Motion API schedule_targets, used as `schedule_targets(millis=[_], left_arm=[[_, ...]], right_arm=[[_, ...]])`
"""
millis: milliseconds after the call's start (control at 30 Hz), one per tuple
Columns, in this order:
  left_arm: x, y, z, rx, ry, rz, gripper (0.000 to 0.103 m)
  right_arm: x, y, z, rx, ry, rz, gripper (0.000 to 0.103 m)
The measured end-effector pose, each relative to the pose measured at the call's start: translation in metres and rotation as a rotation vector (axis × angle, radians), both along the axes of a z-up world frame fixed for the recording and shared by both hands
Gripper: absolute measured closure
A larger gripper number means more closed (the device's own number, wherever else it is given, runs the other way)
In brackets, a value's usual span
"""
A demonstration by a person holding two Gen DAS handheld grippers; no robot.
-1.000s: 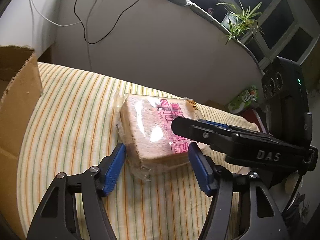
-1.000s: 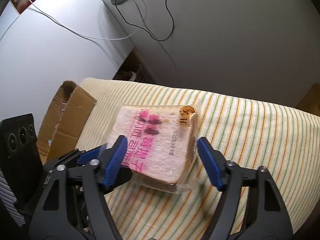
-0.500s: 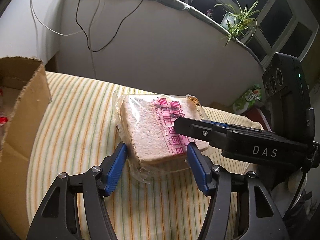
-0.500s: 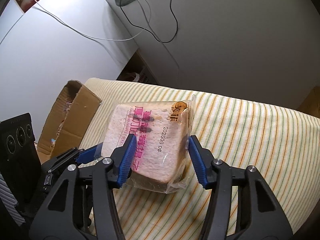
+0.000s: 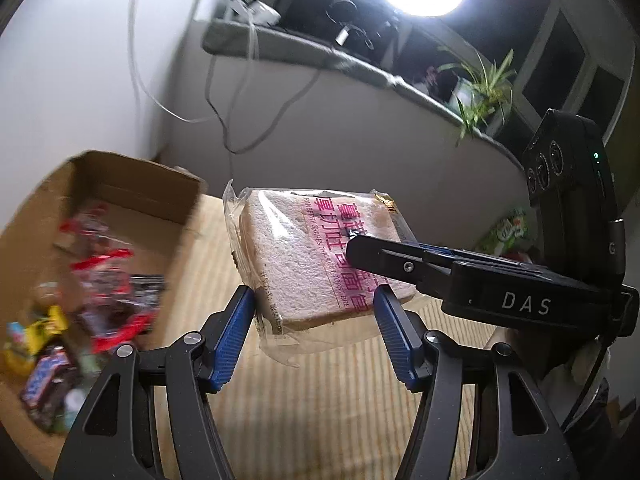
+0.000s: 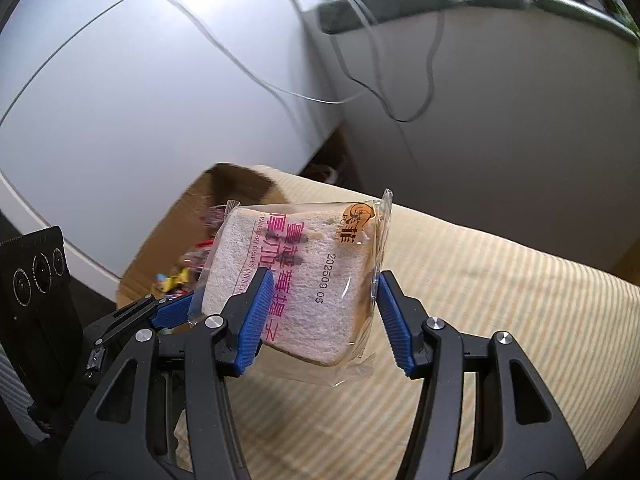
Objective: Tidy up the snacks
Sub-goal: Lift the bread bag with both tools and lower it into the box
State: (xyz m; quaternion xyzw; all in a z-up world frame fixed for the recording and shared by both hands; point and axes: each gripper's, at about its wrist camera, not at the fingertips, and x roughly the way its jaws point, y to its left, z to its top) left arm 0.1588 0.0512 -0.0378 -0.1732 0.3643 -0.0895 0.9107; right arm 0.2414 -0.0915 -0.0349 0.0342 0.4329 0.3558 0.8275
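A slice of toast in a clear wrapper with pink print (image 5: 312, 252) hangs in the air above the striped cloth (image 5: 320, 408). My left gripper (image 5: 316, 320) is shut on its near corner, with a blue pad against each side. My right gripper (image 6: 324, 312) grips the same bread packet (image 6: 304, 280) from the other side, its pads pressing the wrapper. In the left wrist view the right gripper's black finger (image 5: 400, 264) lies across the bread. An open cardboard box (image 5: 120, 208) with several bright snack packs stands to the left, blurred.
The same box (image 6: 168, 240) shows behind the bread in the right wrist view, at the cloth's (image 6: 500, 320) left edge. Cables hang down the white wall (image 5: 224, 120). A sill with a potted plant (image 5: 480, 88) runs above. A green packet (image 5: 506, 232) lies at the far right.
The right gripper's jaws closed onto the bread. Both grippers then lifted the packet off the cloth and swung left towards the box, whose inside has come into view.
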Motion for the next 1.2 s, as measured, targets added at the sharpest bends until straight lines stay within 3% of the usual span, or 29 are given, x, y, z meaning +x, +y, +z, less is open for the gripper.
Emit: schedule_targets(millis=[333, 767, 1200], left_arm=[[-0.039, 0.053, 0.009, 0.032, -0.027, 0.125, 0.043], [-0.071, 0.109, -0.01, 0.046, 0.025, 0.237, 0.043], [-0.089, 0.116, -0.009, 0.079, 0.019, 0.279, 0.043]], right_arm=[[-0.025, 0.071, 0.015, 0.008, -0.036, 0.126, 0.047], [-0.043, 0.146, -0.002, -0.034, -0.028, 0.25, 0.047], [-0.051, 0.159, -0.006, -0.07, -0.051, 0.266, 0.047]])
